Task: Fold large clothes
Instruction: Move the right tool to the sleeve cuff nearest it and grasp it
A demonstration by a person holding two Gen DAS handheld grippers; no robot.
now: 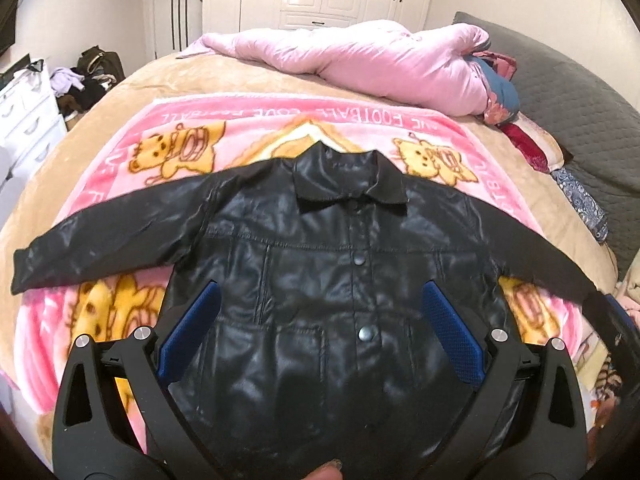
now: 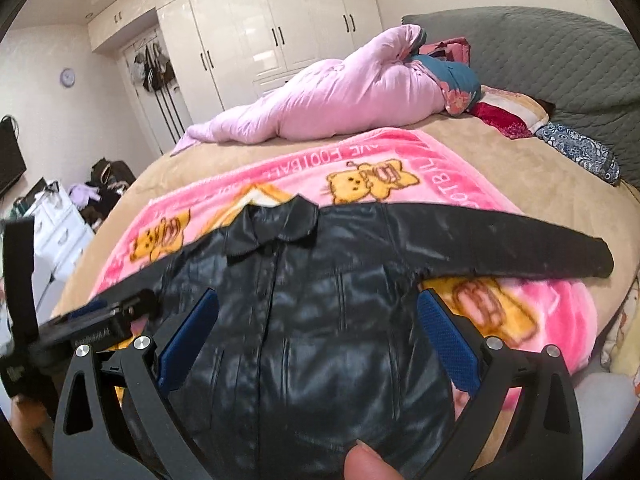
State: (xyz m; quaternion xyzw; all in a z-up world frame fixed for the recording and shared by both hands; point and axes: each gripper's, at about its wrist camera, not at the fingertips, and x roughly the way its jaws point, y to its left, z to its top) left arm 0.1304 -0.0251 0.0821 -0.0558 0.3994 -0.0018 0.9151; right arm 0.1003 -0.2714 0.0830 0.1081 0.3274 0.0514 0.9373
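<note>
A black leather jacket [image 1: 320, 248] lies flat, front up and buttoned, on a pink cartoon blanket [image 1: 248, 120], both sleeves spread out sideways. My left gripper [image 1: 320, 300] hovers open over the jacket's lower body, its blue pads [image 1: 192, 332] wide apart with nothing between them. In the right wrist view the same jacket [image 2: 320, 304] fills the middle, collar away from me. My right gripper [image 2: 318, 304] is open above the lower right half, near the armpit of the right sleeve [image 2: 520, 248]. The left gripper's body [image 2: 100, 320] shows at the left edge of that view.
The blanket lies on a tan bed [image 1: 168, 76]. A pink quilt [image 1: 360, 60] is bundled at the far side, with pillows [image 1: 532, 144] and a grey headboard [image 1: 580, 112] to the right. White drawers [image 1: 28, 120] and a clothes pile [image 1: 88, 80] stand left.
</note>
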